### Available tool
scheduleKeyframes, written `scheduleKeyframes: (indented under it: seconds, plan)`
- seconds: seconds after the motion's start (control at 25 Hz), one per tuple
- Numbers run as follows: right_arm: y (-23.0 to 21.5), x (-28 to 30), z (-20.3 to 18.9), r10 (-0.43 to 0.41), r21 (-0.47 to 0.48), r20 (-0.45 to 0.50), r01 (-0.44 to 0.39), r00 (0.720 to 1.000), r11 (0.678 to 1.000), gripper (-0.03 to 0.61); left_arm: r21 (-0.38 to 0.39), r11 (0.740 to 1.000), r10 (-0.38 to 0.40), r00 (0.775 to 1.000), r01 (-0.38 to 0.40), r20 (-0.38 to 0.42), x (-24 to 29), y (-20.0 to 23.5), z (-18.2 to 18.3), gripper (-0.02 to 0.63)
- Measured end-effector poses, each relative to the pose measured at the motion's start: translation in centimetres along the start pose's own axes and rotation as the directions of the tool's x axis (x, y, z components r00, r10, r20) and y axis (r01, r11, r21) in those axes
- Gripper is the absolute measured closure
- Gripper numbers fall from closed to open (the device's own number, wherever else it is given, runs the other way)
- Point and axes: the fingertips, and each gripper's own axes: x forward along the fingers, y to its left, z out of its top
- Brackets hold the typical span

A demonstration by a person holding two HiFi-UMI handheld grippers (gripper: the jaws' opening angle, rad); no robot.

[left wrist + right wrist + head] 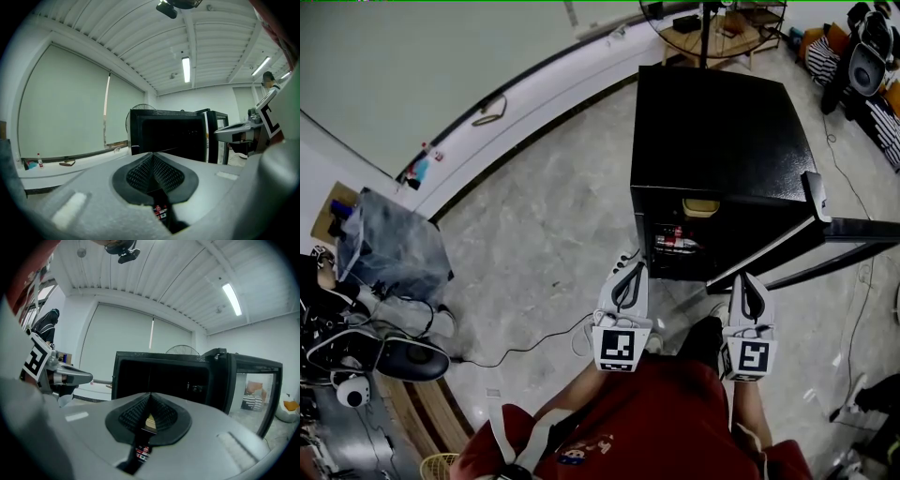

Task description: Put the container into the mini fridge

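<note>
Currently Listed: Two Empty Grippers Before an Open Fridge

Item one, far left: we note a grey translucent plastic sack (pixel 389 246) on the pale marbled floor (pixel 544 234).
Item two: our left gripper (pixel 635 266), white-bodied, jaws pressed together on nothing, pointing at the fridge front.
Item three: a black box-shaped mini fridge (pixel 712 131), its interior exposed.
Item four: the pale yellow container (pixel 701 207), sitting high inside the fridge, apart from both grippers.
Item five: red-labelled cans (pixel 675 242) on the level beneath it.
Item six: our right gripper (pixel 747 277), jaws likewise closed and empty.
Item seven, far right: the fridge's dark-framed door (pixel 853 230), swung wide open.
</note>
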Motion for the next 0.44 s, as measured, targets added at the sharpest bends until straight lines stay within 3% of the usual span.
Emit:
scheduleKeyframes:
  seconds: [0.44]
  plan:
    - [0.16, 0.53, 0.12, -0.001, -0.002, -0.015, 0.001, 1.000, 1.000, 0.578, 0.008, 1.000, -0.021, 1.000, 0.021, -0.009, 0.62, -0.06, -0.26, 0.607]
